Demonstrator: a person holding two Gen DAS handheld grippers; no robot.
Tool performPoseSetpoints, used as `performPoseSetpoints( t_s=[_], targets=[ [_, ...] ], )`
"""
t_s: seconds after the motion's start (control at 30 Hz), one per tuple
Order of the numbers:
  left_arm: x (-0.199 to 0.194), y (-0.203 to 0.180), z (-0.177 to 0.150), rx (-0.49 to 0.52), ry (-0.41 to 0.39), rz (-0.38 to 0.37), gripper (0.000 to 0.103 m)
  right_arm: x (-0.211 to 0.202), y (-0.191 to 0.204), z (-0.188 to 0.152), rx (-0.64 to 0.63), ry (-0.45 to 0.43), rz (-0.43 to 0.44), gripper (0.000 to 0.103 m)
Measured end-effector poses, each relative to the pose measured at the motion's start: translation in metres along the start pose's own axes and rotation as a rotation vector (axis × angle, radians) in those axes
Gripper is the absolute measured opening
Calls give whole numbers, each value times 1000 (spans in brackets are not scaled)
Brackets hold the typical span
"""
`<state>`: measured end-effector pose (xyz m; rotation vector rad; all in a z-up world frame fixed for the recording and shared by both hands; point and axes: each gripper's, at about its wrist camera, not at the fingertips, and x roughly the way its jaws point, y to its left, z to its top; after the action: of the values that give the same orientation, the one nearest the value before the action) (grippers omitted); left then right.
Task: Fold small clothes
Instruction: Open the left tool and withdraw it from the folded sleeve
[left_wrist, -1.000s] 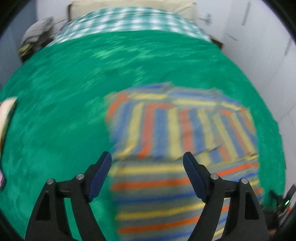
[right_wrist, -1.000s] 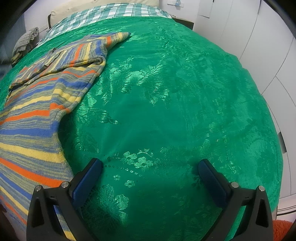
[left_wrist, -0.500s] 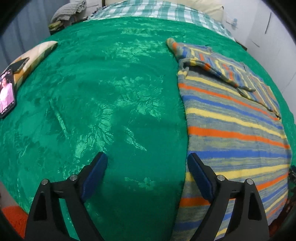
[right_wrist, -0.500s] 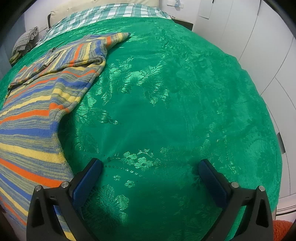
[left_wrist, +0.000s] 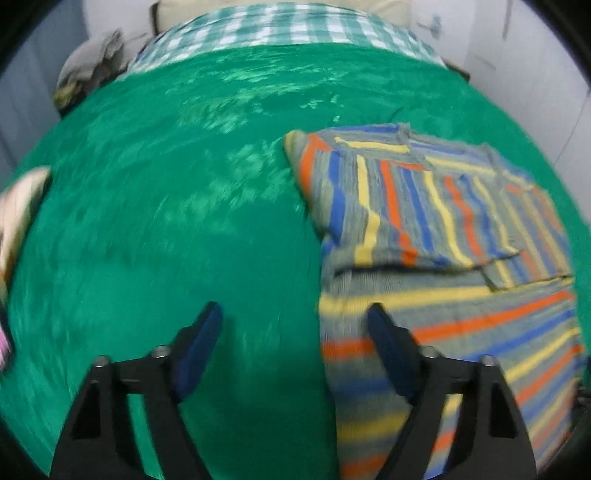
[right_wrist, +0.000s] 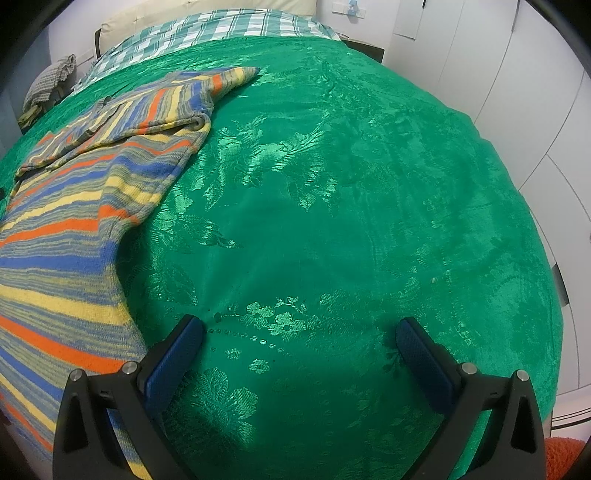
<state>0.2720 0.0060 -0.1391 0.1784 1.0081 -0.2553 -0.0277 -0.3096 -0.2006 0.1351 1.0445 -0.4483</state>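
We see the striped knitted sweater (left_wrist: 443, 266) in orange, blue, yellow and grey lying flat on the green floral-patterned bedspread (left_wrist: 184, 221), filling the right half of the left wrist view, with a sleeve folded across its upper part. Our left gripper (left_wrist: 295, 325) hovers with its blue-padded fingers (left_wrist: 201, 347) spread wide apart and nothing between them; the right-hand finger sits over the sweater's left edge, though the blur keeps us from telling whether it touches the knit. In the right wrist view the same sweater (right_wrist: 74, 221) runs down the left side of the frame, its folded sleeve tip reaching toward the upper middle. Our right gripper (right_wrist: 303, 343) is likewise spread wide, holding nothing, over bare bedspread (right_wrist: 351, 203) at the bottom of the frame, with its left finger (right_wrist: 173, 362) just beside the sweater's edge. Beyond the bedspread, at the top of both views, lies a teal-and-white checked sheet (left_wrist: 295, 26), and a grey bundle of cloth (right_wrist: 51, 81) sits at the upper left. White cabinet doors (right_wrist: 517, 74) line the right side. A pale blurred object (left_wrist: 18, 206) shows at the left edge of the left wrist view.
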Motion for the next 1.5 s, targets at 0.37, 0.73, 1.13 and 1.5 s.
performPoseSetpoints(
  t_s=[0.37, 0.73, 1.13, 1.5],
  targets=[
    [7, -5, -28, 3, -90, 10, 7, 0, -1, 1, 1, 2, 4, 103],
    [-20, 11, 33, -137, -140, -190, 24, 1, -1, 2, 3, 3, 4, 103],
    [9, -7, -16, -4, 63, -10, 25, 0, 0, 3, 5, 8, 5, 103],
    [-53, 31, -98, -155, 3, -2, 96, -1, 2, 2, 1, -8, -6, 103]
  ],
)
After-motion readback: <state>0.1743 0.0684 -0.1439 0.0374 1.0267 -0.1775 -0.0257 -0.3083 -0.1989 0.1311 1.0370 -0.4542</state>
